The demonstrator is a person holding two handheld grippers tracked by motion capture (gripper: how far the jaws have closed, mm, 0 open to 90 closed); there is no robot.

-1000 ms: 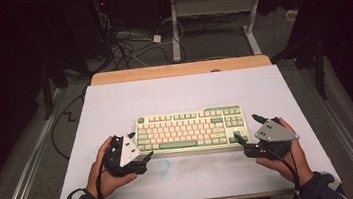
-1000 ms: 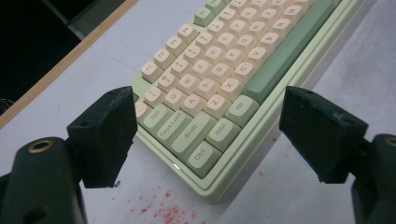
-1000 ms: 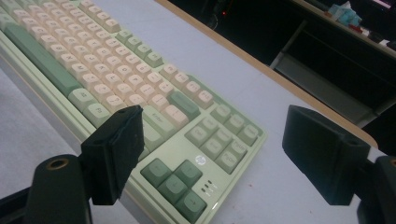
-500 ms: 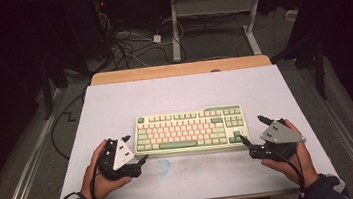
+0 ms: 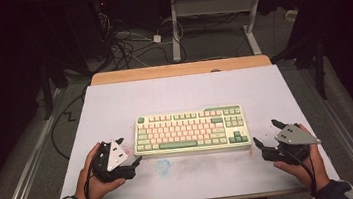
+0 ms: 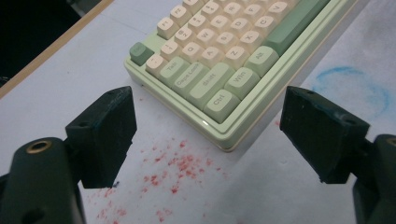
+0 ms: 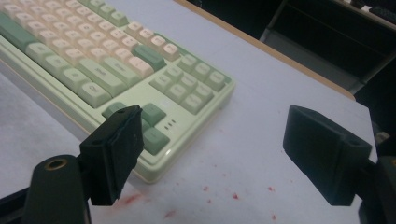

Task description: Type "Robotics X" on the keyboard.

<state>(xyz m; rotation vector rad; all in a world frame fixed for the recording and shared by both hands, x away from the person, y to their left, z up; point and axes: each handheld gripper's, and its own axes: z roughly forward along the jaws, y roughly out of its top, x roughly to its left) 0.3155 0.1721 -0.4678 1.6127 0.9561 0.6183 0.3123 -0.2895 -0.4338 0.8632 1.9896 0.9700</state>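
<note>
Pale green and cream plastic keyboard (image 5: 191, 131) sitting mid-table on white, red-speckled tabletop (image 5: 179, 94), left gripper (image 5: 129, 151) at eight o'clock, right gripper (image 5: 266, 136) at four o'clock, both gaping empty, cables (image 5: 128, 44) trailing across dark floor beyond.

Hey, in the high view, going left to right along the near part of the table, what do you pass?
Left gripper → blue smudge → keyboard → right gripper
</note>
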